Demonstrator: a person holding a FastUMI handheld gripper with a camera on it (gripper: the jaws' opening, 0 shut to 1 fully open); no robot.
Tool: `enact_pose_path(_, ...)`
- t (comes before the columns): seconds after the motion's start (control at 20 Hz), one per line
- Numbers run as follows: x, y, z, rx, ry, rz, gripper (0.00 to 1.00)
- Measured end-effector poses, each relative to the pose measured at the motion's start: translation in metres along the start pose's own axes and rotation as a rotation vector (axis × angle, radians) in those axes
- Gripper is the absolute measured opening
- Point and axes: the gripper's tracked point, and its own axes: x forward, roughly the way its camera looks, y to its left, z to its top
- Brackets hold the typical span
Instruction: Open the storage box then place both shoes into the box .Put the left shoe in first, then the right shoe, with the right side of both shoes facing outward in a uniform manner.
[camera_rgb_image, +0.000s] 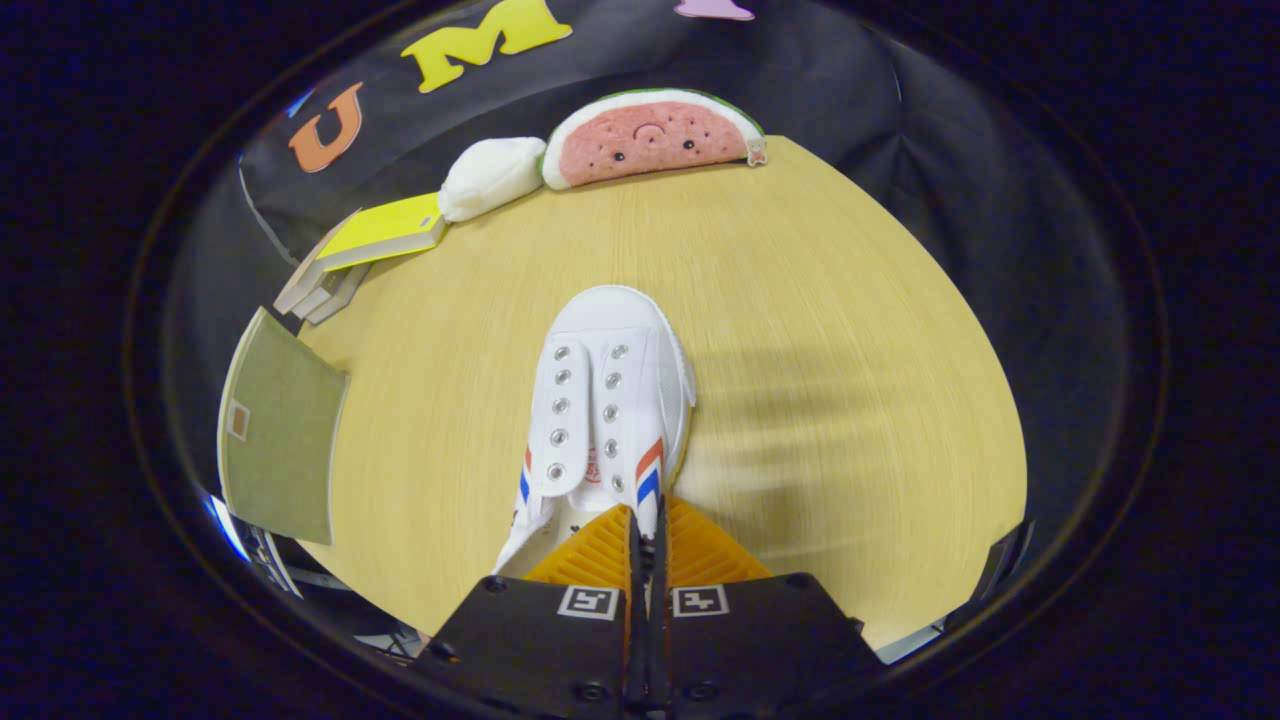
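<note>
1. A flat green box lies off to the left of the fingers. It hangs a bit over the edge of the round wooden table. It has a small square mark near one corner.

2. Beyond the green box, at the far left side of the table, sits a little stack of books. The top book has a bright yellow cover.

3. Just next to the yellow book is a soft white toy. It touches the book's corner, and it also touches the next toy.

4. That next toy is a plush watermelon slice. It has a pink middle, a white and green rim, and a tiny face. It rests at the far edge of the table, well beyond the fingers.

5. A white shoe sits in the middle of the table, right ahead of the fingers. Its toe points away, toward the watermelon. It has no laces, only rows of little metal holes. Red and blue stripes run along both sides.

6. The gripper is at the heel end of the shoe. Its two fingers are pressed close, with just a thin gap, and the back rim of the shoe looks pinched in that gap.

7. To the right of the shoe, the table is bare wood with a soft grey shadow on it.
</note>
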Motion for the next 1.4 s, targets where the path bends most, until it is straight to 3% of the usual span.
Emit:
enact_pose_path(0.15,-0.004,0.013,0.005,0.08,0.0,0.074,0.06)
enact_pose_path(0.4,-0.055,0.068,0.016,0.11,-0.065,0.1,0.05)
enact_pose_path(0.65,-0.119,0.189,0.02,0.099,-0.136,0.134,0.05)
enact_pose_path(0.8,-0.138,0.274,0.019,0.029,-0.164,0.167,0.05)
enact_pose_path(1.1,-0.114,0.403,-0.015,-0.053,-0.154,0.178,0.05)
enact_pose_path(1.4,-0.06,0.427,-0.037,-0.046,-0.11,0.058,0.05)
